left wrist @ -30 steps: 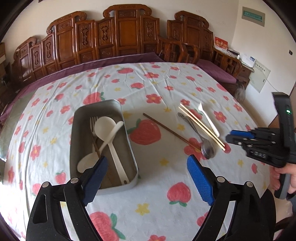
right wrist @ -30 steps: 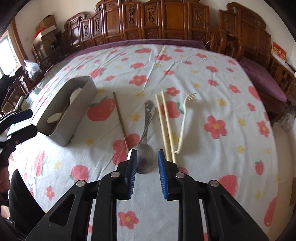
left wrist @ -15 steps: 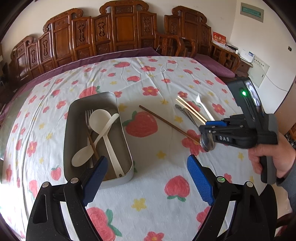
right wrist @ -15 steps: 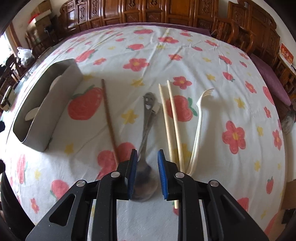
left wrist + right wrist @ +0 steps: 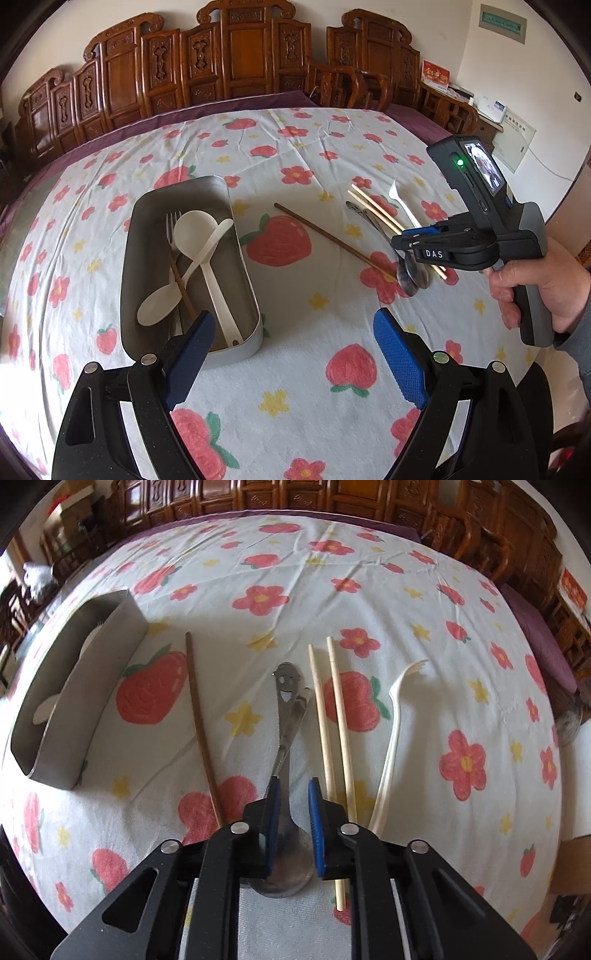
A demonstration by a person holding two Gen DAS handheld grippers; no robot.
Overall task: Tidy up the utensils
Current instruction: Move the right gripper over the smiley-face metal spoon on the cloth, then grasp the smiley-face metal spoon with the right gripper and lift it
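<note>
Now the right gripper [image 5: 292,821] has come down and its jaws have just been closing around the shiny metal spoon [image 5: 284,812], ready for the grey metal tray [image 5: 147,236] on the left, while the left gripper [image 5: 293,363] hangs wide open.

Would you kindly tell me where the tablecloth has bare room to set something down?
Free: the stretch between the metal tray and the dark chopstick, and the far cloth beyond the tray. Crowded: right of that chopstick, where metal spoons, pale chopsticks and white fork lie close together.
</note>
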